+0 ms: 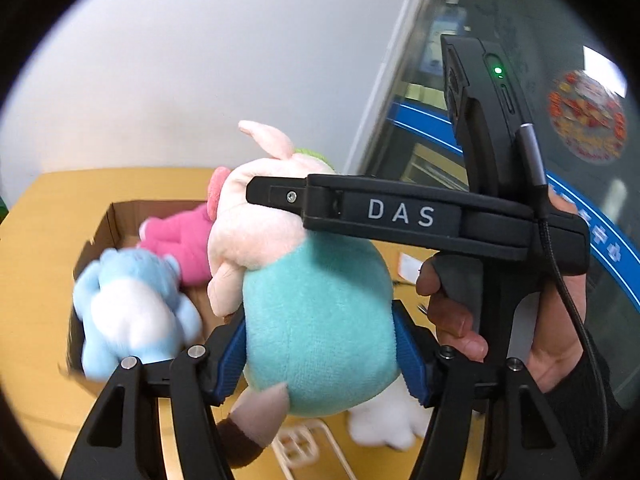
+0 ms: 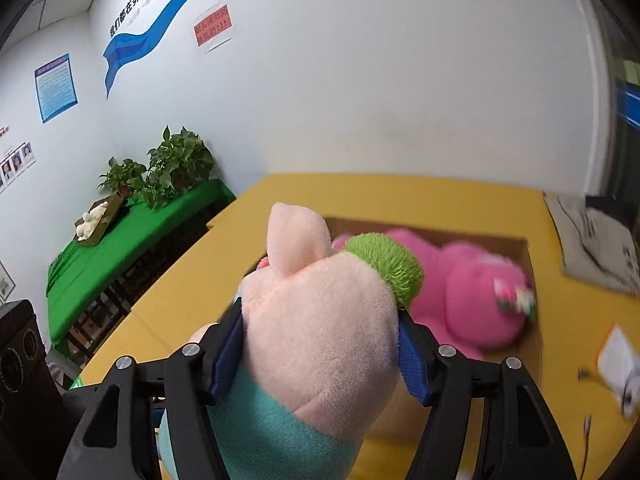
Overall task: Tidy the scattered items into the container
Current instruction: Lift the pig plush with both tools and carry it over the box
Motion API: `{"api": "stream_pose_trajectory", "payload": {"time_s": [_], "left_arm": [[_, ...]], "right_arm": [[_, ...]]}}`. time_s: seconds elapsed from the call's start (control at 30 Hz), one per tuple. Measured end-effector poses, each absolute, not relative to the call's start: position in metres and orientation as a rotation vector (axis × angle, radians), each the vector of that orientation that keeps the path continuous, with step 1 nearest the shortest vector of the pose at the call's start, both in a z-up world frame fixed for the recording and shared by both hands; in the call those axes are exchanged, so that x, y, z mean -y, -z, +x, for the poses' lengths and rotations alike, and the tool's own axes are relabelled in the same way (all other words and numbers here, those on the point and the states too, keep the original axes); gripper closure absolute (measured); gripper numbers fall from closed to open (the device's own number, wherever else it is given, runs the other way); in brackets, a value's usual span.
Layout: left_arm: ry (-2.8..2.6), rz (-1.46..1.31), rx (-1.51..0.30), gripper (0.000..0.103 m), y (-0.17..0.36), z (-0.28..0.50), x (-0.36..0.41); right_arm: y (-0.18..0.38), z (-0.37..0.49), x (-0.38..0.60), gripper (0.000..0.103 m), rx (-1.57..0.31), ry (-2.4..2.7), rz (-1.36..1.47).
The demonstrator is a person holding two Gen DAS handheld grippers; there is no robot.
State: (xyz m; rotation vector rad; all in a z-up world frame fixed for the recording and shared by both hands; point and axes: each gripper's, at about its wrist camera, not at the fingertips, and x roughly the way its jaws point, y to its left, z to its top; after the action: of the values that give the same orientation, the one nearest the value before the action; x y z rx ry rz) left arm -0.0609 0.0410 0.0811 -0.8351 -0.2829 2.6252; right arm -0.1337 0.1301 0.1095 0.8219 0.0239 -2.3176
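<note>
Pig plush (image 1: pixel 320 320) gripper-held above cardboard box (image 1: pixel 120 216) rim — table (image 1: pixel 36 280) around.

An office room is showing here: a blue slogan banner (image 2: pixel 160 20) is running at 11 o'clock, staff photos (image 2: pixel 16 162) are hanging at 9 o'clock, potted plants (image 2: pixel 168 164) are standing below.

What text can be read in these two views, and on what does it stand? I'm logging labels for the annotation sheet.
"DAS": white letters on the right gripper's black finger arm, left wrist view.
"我们都在努力": dark characters above the blue wave wall decal, right wrist view; the larger blue characters at the top edge are cut off.
Red wall notice: too blurred to read.
Blue poster: too small.
Round red window sticker: blurred.
</note>
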Motion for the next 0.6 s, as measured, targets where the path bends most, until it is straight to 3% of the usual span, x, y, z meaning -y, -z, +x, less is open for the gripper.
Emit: {"api": "stream_pose_trajectory", "payload": {"time_s": [0.13,0.43,0.6], "left_arm": [[-2.619,-0.927,0.316,0.039,-0.05,-0.111,-0.033],[-2.541,-1.163,0.381,0.039,0.045,-0.161,-0.025],[-2.523,-1.213,0.429,0.039,0.073,-0.159,-0.025]], "right_arm": [[-0.089,-0.189,-0.115,0.031,-0.004,2.283,0.837],[0.02,-0.25,-0.102,0.031,0.056,2.209,1.088],[0.04,-0.243,-0.081,0.031,-0.078,2.2,1.154]]}}
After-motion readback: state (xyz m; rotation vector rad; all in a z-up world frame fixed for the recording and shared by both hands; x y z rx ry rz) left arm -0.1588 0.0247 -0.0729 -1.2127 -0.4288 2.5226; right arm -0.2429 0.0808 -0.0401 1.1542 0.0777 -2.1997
